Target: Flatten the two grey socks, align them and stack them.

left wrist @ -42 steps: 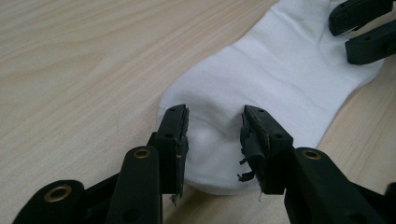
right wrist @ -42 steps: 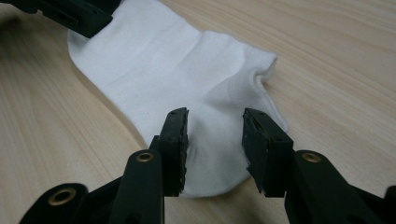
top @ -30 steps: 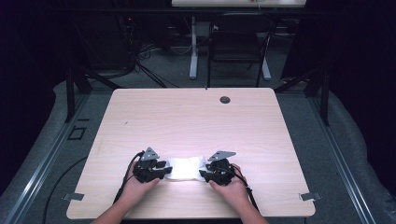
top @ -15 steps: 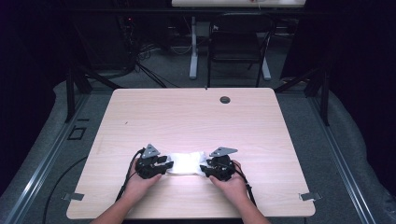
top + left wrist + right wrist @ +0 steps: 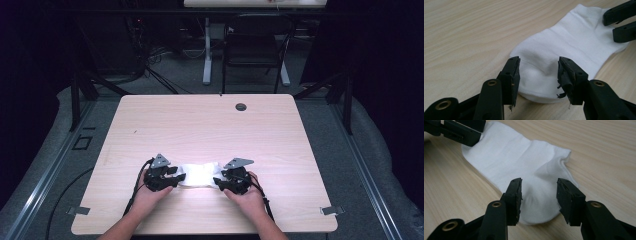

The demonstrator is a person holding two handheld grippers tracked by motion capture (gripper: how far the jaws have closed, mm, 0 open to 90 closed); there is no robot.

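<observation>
- A small white knitted ankle sock (image 5: 199,174) lies flat on a pale wood-grain desk (image 5: 200,125), stretched between the two grippers near the person's edge.
- The left gripper (image 5: 538,75) has its black jaws spread wide. They have just been opening, and one rounded end of the sock sits between them with a gap on each side, so the pads press on nothing.
- The right gripper (image 5: 539,196) stands the same way: jaws parted, just opened further, straddling the other end of the sock without pinching it.
- From the high view, each hand keeps its gripper low at the desk, the left gripper (image 5: 172,177) and the right gripper (image 5: 220,180) facing each other across the sock.
- The sock looks light, soft and limp; it would likely sag and fold when lifted and cannot break.
- The thin cloth may slip from a shallow pinch, so a grip should take in both layers.
- Good places to take hold seem to be the ribbed cuff edge or the rounded toe, right ahead of each gripper.
</observation>
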